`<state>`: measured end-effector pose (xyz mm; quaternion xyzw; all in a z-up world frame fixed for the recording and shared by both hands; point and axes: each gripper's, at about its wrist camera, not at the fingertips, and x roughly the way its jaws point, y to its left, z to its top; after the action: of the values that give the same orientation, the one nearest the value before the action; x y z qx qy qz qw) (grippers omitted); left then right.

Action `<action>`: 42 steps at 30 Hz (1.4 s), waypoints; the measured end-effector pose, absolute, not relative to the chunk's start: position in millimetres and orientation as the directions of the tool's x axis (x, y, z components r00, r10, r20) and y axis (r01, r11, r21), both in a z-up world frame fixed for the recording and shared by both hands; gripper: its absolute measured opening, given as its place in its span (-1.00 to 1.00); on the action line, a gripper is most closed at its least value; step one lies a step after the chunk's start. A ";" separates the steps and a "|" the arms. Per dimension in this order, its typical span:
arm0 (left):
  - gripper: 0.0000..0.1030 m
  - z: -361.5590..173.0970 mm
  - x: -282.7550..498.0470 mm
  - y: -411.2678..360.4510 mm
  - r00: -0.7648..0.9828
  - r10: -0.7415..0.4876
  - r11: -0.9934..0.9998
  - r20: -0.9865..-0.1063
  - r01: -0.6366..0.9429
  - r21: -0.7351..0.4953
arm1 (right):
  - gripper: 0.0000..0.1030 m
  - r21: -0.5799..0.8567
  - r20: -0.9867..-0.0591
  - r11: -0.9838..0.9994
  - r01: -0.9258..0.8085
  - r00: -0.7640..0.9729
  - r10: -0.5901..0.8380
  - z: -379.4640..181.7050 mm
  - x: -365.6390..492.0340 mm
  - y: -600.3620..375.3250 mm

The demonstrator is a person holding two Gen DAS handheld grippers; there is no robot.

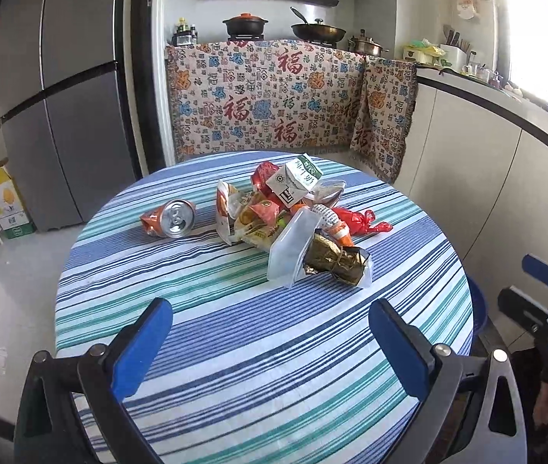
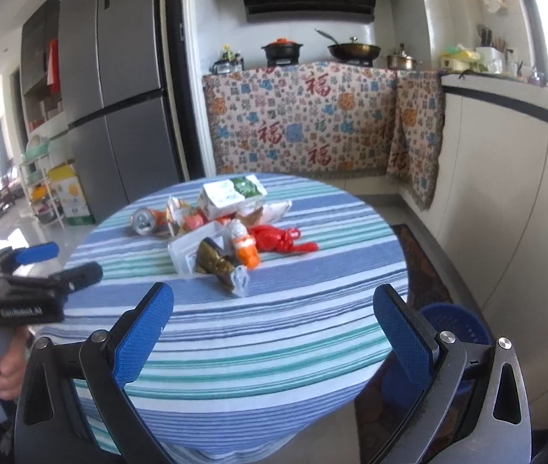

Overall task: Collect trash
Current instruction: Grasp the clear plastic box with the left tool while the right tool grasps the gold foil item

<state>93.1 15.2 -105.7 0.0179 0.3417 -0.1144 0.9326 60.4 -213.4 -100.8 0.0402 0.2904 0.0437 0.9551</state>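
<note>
A heap of trash lies mid-table on the striped cloth (image 1: 235, 348): a crushed orange can (image 1: 169, 218), a milk carton (image 1: 295, 185), snack wrappers (image 1: 250, 216), a clear pouch (image 1: 291, 247), a gold foil wrapper (image 1: 337, 263) and a red plastic bag (image 1: 362, 222). In the right wrist view the carton (image 2: 231, 193), can (image 2: 146, 220) and red bag (image 2: 277, 239) show too. My left gripper (image 1: 270, 309) is open and empty, near the table's front, short of the heap. My right gripper (image 2: 274, 297) is open and empty, also short of it.
A blue basket (image 2: 455, 328) stands on the floor at the table's right side. A grey fridge (image 1: 61, 96) is at back left, a cloth-draped stove counter (image 1: 274, 96) behind, white cabinets (image 1: 486, 193) on the right. A cardboard box (image 1: 3, 201) sits by the fridge.
</note>
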 end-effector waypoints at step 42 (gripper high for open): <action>-0.32 -166.5 168.8 27.1 0.569 -0.356 0.925 -0.741 0.325 -0.196 | -0.29 0.380 -0.733 0.895 -0.233 0.515 0.445 -185.6 180.4 -232.3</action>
<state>168.8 27.1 -166.5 -0.0186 0.4228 -0.1924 0.8854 180.4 -232.3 -185.6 0.1174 0.4514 0.1963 0.8625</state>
